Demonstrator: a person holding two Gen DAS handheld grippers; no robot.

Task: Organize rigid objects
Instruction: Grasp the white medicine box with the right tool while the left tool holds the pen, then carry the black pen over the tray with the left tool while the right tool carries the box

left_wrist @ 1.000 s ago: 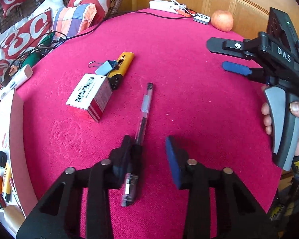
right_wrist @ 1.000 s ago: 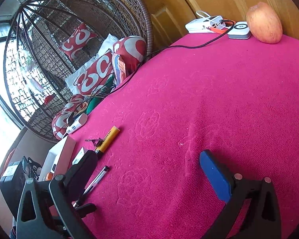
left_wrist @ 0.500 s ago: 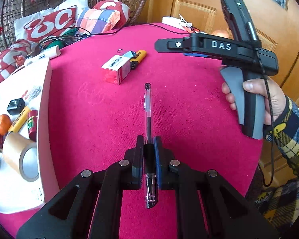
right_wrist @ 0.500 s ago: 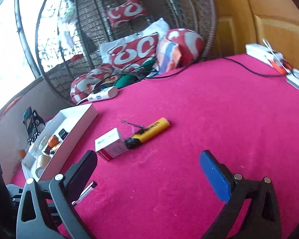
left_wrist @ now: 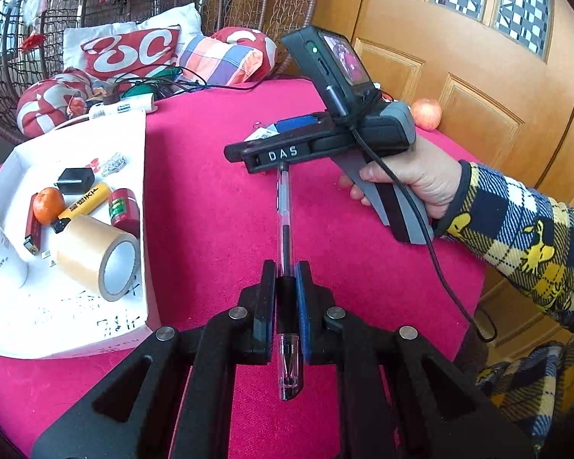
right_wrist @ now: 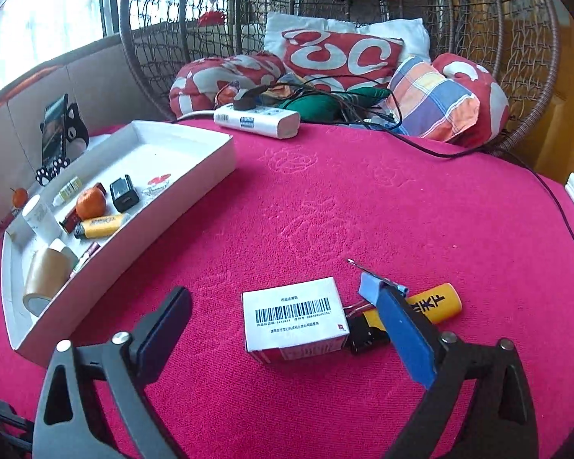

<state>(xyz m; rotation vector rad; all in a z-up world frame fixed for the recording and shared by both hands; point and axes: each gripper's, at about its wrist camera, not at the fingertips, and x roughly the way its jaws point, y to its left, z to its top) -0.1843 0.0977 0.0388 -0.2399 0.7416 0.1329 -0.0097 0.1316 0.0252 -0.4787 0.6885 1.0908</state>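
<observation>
Between the left tongs [left_wrist: 286, 298] — clamped lengthwise — sits the pen [left_wrist: 286, 229].

We see right gripper [right_wrist: 287, 329] jaws just closing, still wide around barcode box [right_wrist: 294, 319] | yellow lighter [right_wrist: 432, 304], blue binder clip [right_wrist: 375, 287] beside it | white tray [right_wrist: 195, 176] left, on pink tablecloth [right_wrist: 363, 210]

Home: cushioned wicker chair [right_wrist: 363, 19], wooden door [left_wrist: 478, 57]

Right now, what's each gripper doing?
Left gripper: shut on the clear pen.
Right gripper: open, holding nothing, jaws just closing slightly, above the barcoded box.
</observation>
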